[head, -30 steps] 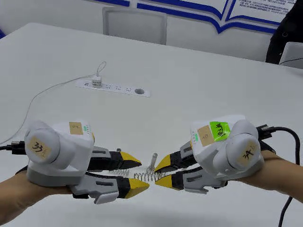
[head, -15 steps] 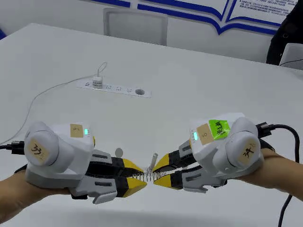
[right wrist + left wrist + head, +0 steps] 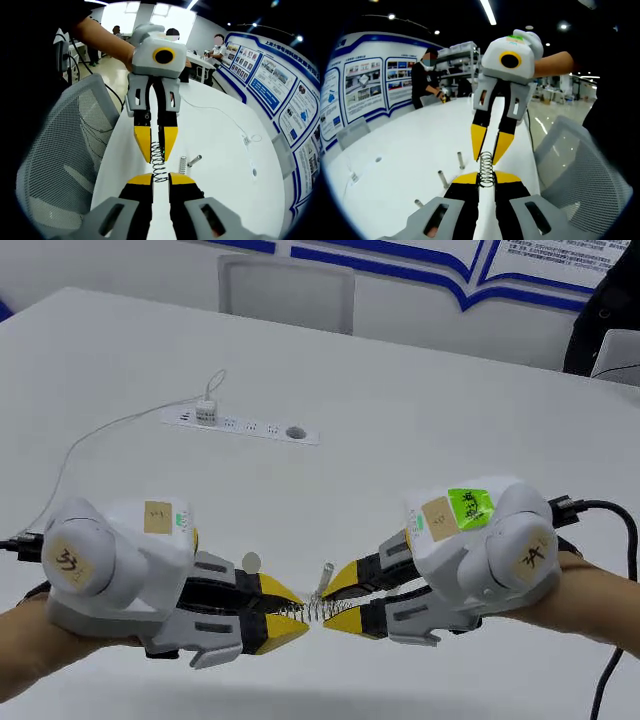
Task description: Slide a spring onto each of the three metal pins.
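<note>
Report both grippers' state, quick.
Left gripper: closed on one end of the spring.
Right gripper: closed on the spring's other end.

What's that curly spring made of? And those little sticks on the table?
The spring looks like thin bare steel wire: it is grey, coiled and glints a little. The three pins look like metal too, maybe steel or aluminium: they are smooth, silvery-grey rods with a dull shine. The exact metal can't be told from the look alone.
</note>
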Motion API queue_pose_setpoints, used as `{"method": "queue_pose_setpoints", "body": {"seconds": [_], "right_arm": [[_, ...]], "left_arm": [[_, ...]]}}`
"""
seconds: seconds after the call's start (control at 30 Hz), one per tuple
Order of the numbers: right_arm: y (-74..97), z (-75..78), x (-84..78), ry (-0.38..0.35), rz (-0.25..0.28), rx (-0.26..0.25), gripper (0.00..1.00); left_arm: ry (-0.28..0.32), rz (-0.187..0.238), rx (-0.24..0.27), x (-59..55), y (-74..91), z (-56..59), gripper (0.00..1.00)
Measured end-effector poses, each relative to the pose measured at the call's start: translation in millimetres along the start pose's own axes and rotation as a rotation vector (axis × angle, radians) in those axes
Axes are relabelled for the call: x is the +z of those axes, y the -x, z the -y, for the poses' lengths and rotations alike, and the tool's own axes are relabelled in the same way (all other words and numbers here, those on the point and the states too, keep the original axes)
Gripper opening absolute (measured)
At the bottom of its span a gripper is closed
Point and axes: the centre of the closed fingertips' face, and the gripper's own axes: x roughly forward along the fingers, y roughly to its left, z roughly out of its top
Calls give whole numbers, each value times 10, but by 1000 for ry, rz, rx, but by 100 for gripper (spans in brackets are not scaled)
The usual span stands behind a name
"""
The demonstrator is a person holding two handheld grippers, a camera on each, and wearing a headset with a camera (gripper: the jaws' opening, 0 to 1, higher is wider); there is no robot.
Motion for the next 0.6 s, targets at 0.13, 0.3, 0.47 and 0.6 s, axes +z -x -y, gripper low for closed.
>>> {"method": "queue_pose_setpoints", "body": {"seconds": [0.13,0.3,0.47,0.6], "right_arm": [[-7,-3,-36,-6,-9,6,13],[9,-30,-24,-39,9,26,11],[62,-17,21,-69,39,36,10],[116,30,95,-104,85,22,10]], "left_arm": [[-2,0,-9,1,-1,16,10],[-8,-3,-14,-4,-1,22,10],[-62,-48,-6,-40,-42,22,10],[-55,-44,1,-24,-38,-25,10]]}}
